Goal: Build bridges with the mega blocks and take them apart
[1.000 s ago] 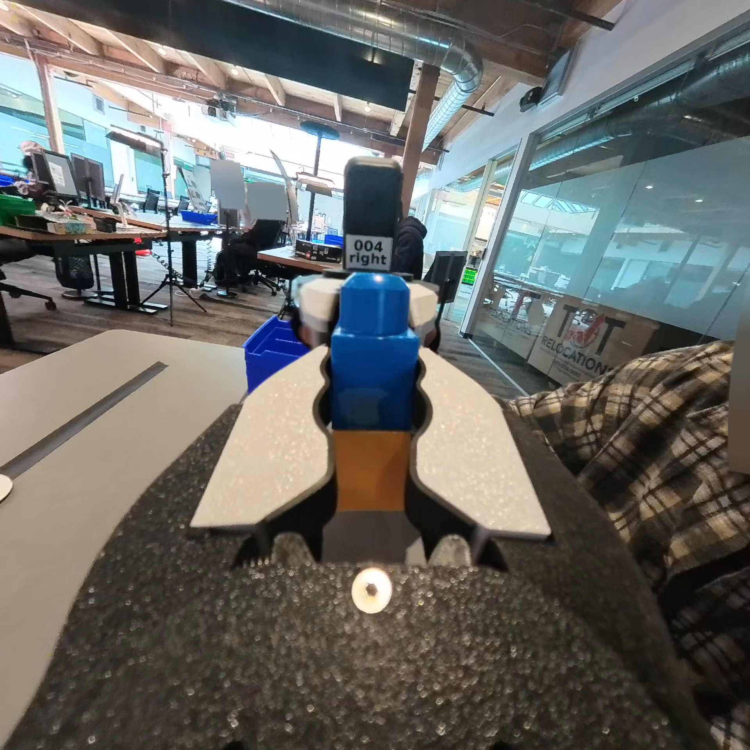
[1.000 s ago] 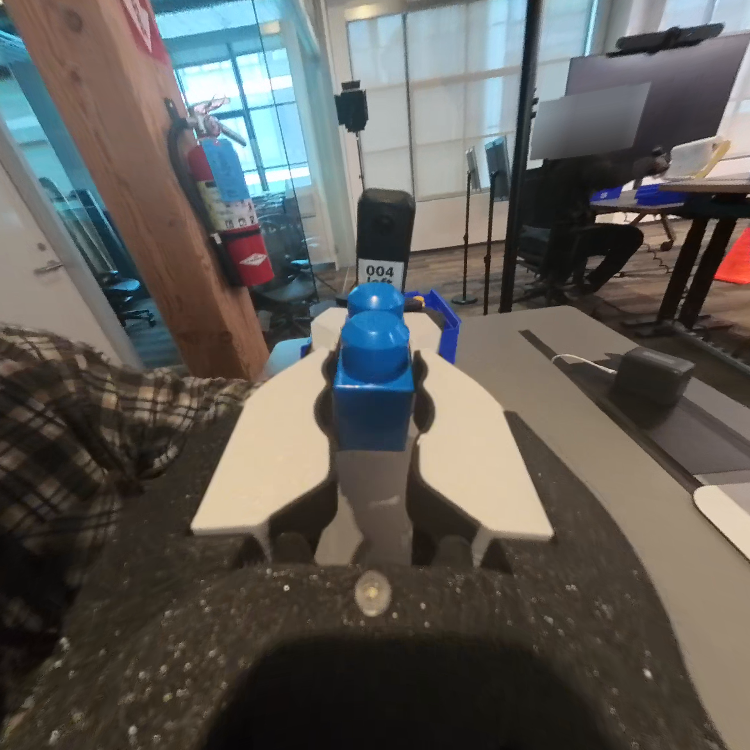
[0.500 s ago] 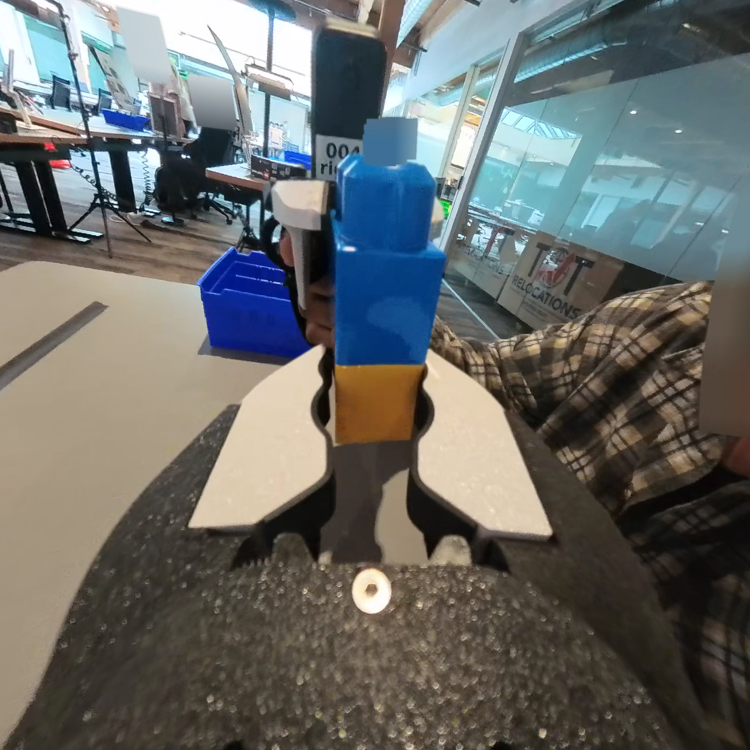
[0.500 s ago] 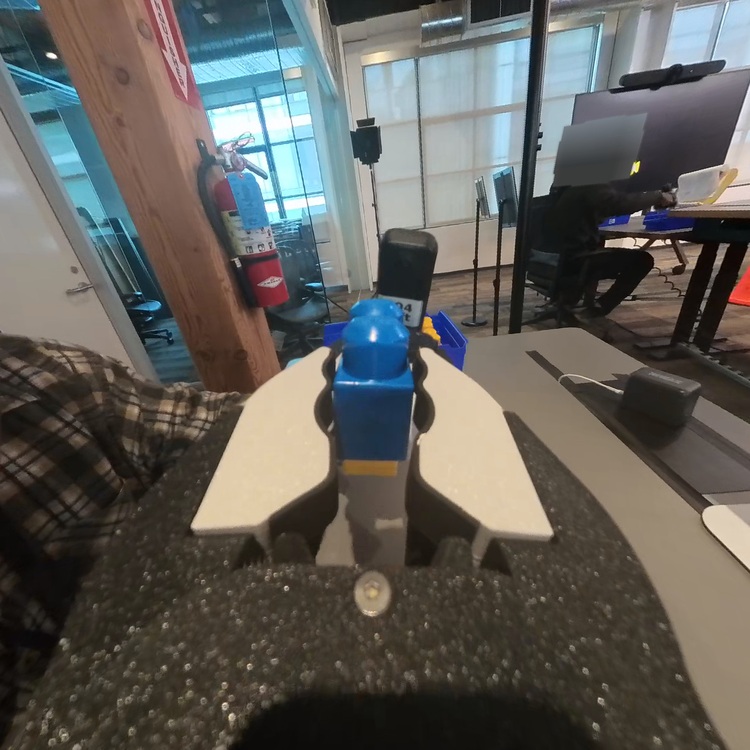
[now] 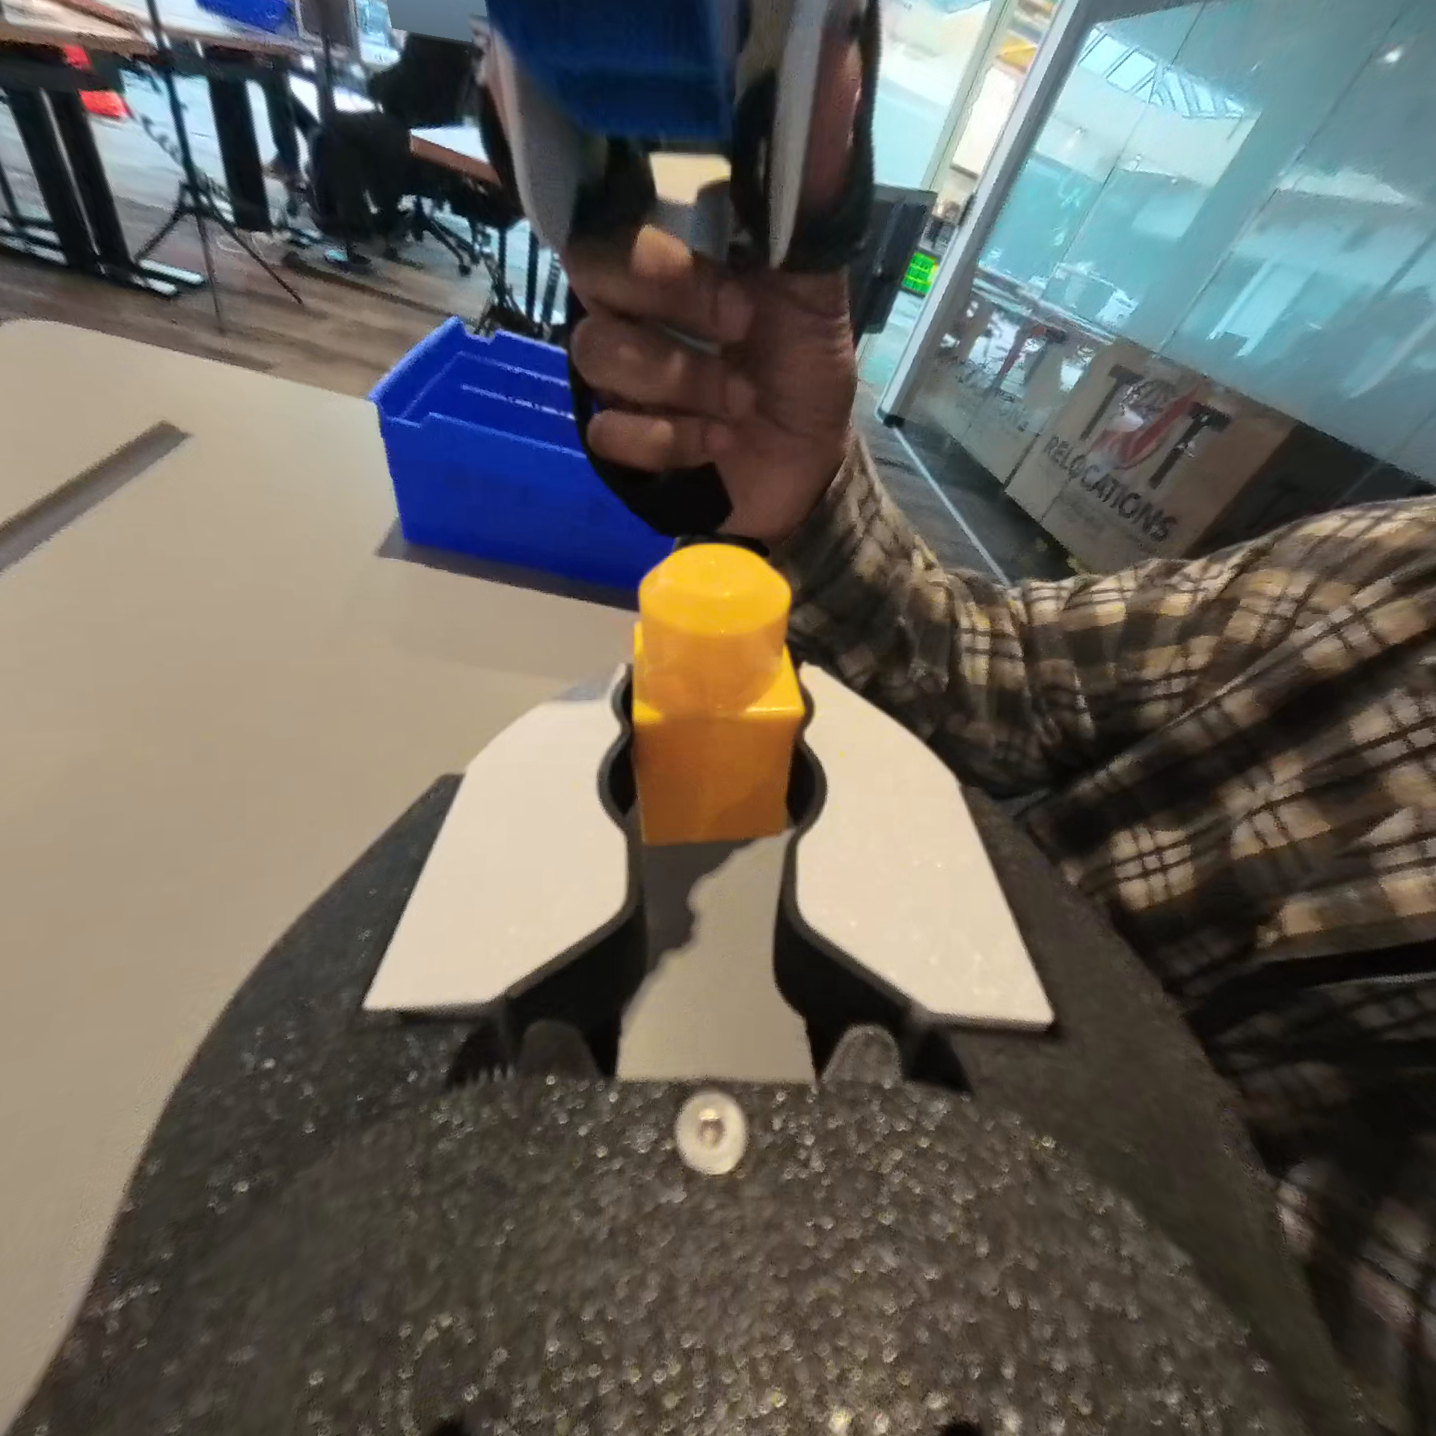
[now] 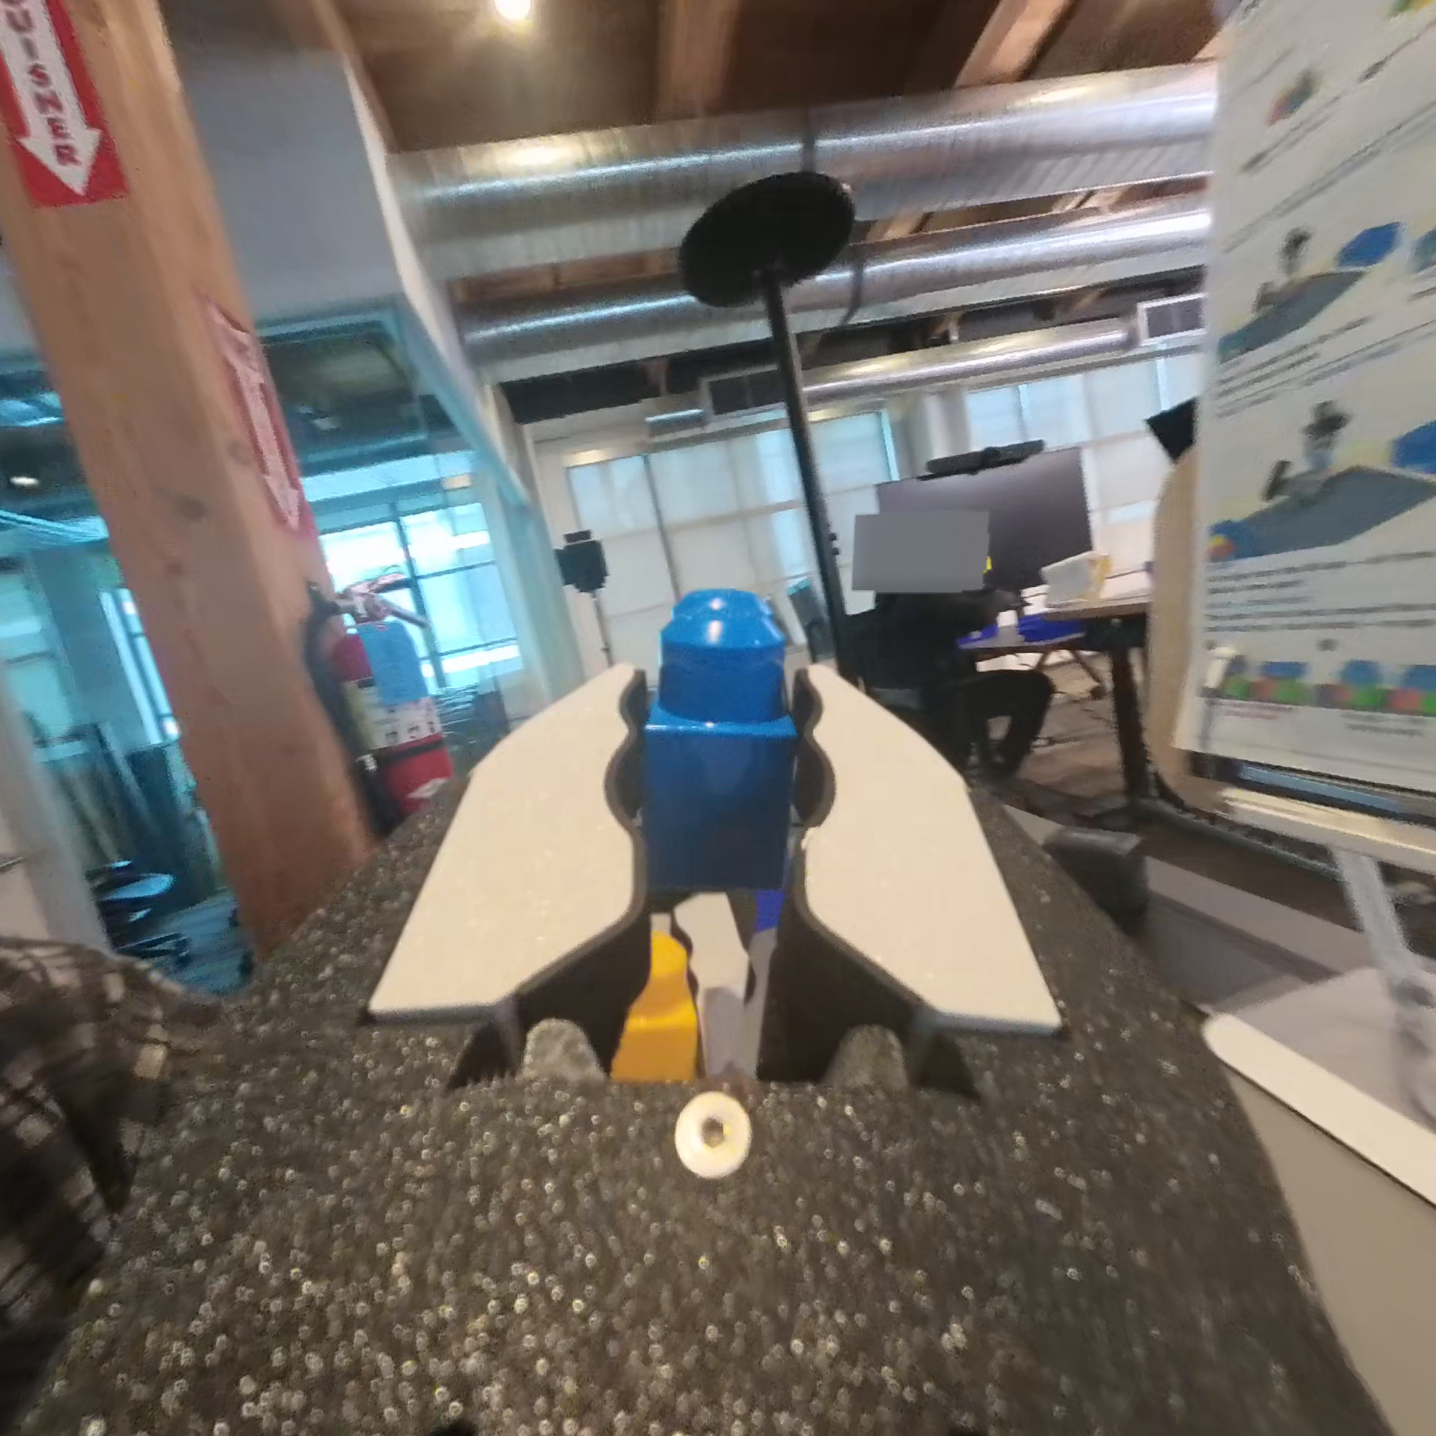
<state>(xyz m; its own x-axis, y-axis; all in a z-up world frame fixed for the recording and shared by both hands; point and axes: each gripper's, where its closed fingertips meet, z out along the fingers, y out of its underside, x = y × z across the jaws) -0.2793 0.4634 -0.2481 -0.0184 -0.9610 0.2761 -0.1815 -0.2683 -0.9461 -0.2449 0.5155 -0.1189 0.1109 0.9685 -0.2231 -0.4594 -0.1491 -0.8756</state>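
Teardown's mostly done: left gripper (image 5: 715,746) clamps the orange block (image 5: 711,730), right gripper (image 6: 719,746) pinches the blue block (image 6: 719,777) above it, both off the table, just binning left I'd guess.

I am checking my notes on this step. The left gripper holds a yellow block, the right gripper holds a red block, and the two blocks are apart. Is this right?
Not quite: the right gripper holds a blue block, not a red one, as the right wrist view shows. The left gripper does hold a yellow block, and the two blocks are apart.
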